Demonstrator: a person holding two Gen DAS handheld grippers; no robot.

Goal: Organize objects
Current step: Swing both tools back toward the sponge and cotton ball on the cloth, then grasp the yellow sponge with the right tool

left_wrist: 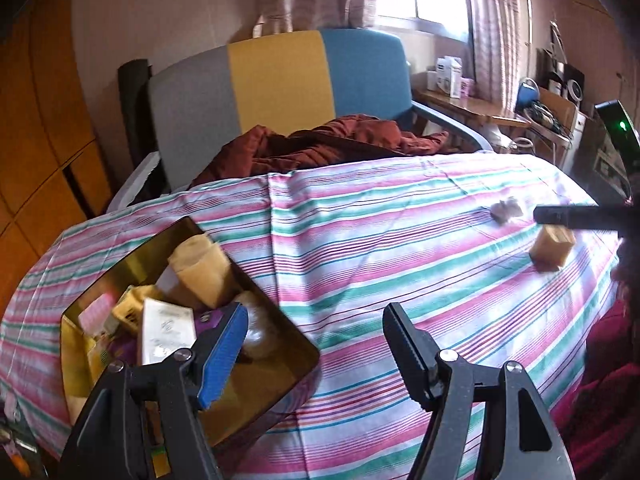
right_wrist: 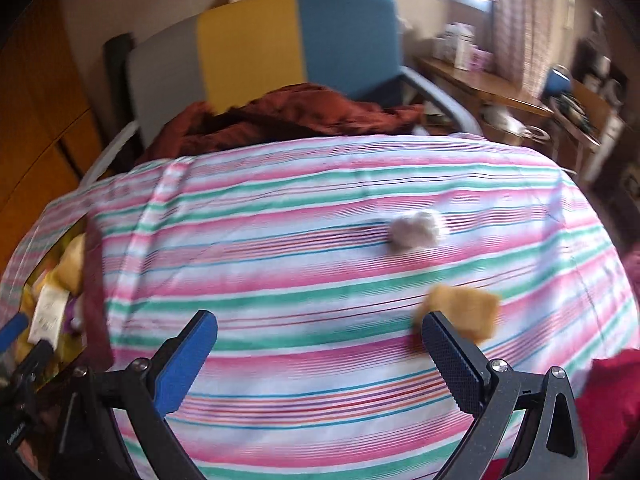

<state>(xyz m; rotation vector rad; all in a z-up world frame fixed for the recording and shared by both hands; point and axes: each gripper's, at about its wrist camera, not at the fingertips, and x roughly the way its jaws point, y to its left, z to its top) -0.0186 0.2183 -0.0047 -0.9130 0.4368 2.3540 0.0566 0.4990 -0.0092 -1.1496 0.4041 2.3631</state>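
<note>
My left gripper has its jaws apart with nothing between them; it hangs over the striped cloth that covers the table, its blue-padded finger over the near corner of a gold tin. My right gripper is also spread wide and empty above the cloth.

Only the left wrist view looks into the tin: a tan paper packet, a pale box and other small packages lie heaped inside. In the right wrist view the tin is only a blurred sliver at the far left edge. The left view also catches one dark finger of my right gripper poking in from the right, just above the tan block.

The right wrist view is motion-blurred. There the tan block lies on the cloth just beyond my right finger's tip, partly overlapped by it; I cannot tell whether they touch. A small crumpled white wad sits farther out, toward the middle of the table. Beyond the table stands a grey, yellow and blue chair with a rust-red cloth piled on its seat.
</note>
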